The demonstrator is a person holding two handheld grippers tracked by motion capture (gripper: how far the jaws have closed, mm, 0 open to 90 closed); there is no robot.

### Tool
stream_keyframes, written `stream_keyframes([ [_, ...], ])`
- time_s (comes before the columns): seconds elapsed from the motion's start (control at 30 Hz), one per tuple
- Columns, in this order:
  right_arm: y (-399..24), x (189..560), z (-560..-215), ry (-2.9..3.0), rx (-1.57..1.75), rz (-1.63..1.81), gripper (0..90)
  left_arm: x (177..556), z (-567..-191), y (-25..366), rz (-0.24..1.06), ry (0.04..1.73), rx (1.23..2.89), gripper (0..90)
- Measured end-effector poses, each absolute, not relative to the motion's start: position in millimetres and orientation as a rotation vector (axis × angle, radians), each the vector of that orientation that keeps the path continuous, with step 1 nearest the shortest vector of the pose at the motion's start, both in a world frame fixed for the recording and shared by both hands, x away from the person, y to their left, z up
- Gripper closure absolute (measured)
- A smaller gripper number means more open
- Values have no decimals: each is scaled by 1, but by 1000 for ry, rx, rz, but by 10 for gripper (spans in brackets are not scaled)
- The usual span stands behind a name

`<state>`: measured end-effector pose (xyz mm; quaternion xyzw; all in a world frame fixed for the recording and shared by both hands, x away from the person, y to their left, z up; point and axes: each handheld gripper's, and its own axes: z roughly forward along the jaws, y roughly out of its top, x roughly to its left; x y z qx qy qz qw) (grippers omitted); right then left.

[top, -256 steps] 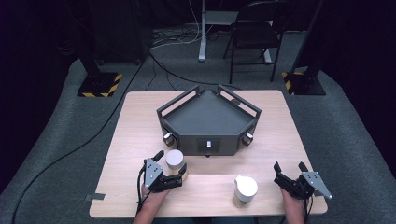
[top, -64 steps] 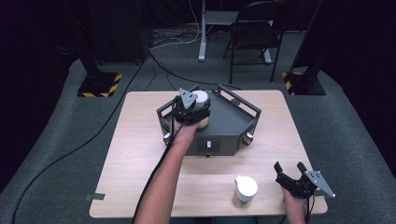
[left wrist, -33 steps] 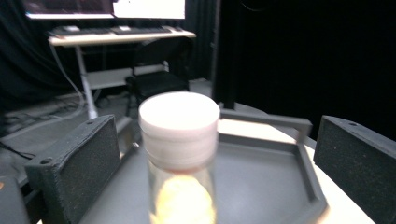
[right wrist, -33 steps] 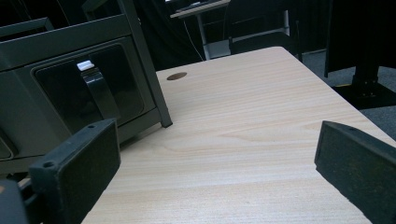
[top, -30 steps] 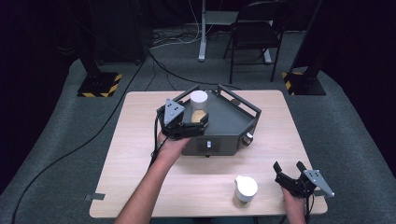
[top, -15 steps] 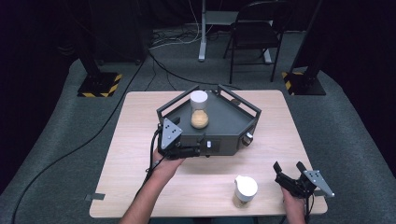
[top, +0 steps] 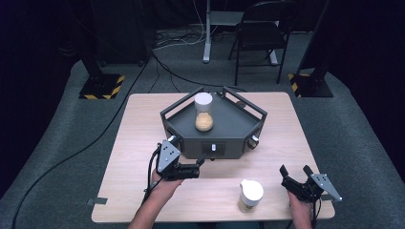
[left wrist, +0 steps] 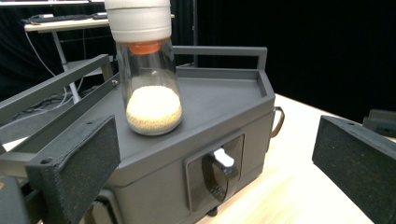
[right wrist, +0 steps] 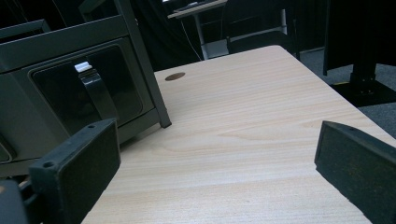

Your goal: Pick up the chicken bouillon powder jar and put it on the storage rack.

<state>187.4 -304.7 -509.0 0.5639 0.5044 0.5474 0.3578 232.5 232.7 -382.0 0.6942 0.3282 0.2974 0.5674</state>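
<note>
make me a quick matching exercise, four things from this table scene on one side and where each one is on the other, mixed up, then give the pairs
Things:
1. jar of grains
2. white-capped bottle
3. left tongs
4. right tongs

Places:
A. open, at the table's near right corner
B. upright on the dark tray
C. open, just in front of the tray's front panel
D. on the bare table near its front edge

Pairs: 1-B, 2-D, 3-C, 4-A
</note>
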Motion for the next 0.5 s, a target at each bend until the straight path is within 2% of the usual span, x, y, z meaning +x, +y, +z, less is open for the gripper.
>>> stream_keyframes([
  [0.5, -305, 187, -510, 1295, 1454, 1419, 0, 208, -411, 253, 744, 792, 1648, 5],
])
